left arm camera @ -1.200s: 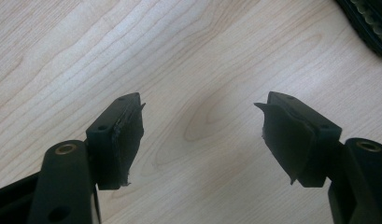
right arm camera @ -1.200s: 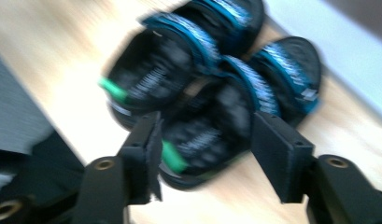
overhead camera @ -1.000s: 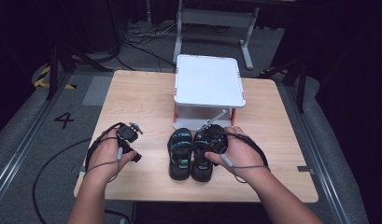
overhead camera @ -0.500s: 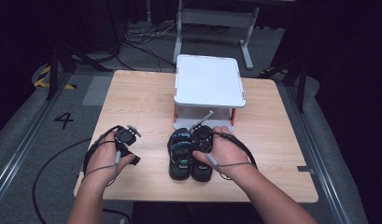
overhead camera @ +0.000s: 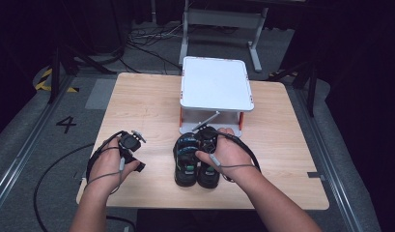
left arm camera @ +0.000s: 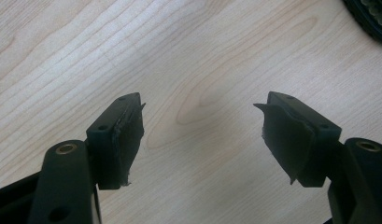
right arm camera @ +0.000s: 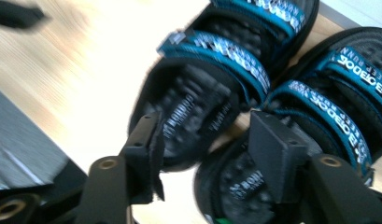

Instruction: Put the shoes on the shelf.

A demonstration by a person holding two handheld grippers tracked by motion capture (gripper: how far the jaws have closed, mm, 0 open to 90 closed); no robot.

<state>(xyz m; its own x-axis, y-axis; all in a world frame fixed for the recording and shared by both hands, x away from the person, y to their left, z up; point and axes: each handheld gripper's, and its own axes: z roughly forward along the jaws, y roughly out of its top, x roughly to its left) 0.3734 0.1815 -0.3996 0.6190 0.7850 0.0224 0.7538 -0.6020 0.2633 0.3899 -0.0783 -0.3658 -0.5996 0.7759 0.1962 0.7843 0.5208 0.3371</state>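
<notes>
A pair of black sandals with teal straps lies side by side near the table's front edge, the left sandal (overhead camera: 184,162) touching the right sandal (overhead camera: 208,170). My right gripper (overhead camera: 207,142) hangs over their heel ends, a hand wrapped around it. In the right gripper view its jaws stand apart (right arm camera: 212,154): one fingertip (right arm camera: 149,154) is over the heel of one sandal (right arm camera: 202,112), the other over the second sandal (right arm camera: 338,93). The picture is blurred and I see no pad pressing. My left gripper (overhead camera: 132,152) rests to the left, open (left arm camera: 202,130) over bare wood.
A white raised stand (overhead camera: 217,87) with red legs sits just behind the sandals, at the middle of the wooden table (overhead camera: 137,106). A sandal's edge (left arm camera: 371,16) shows in the left gripper view's top right corner. Cables trail from both grippers.
My right hand has shifted left and slightly down, so it now sits over the sandals' heels. The left hand and the sandals have stayed put.
</notes>
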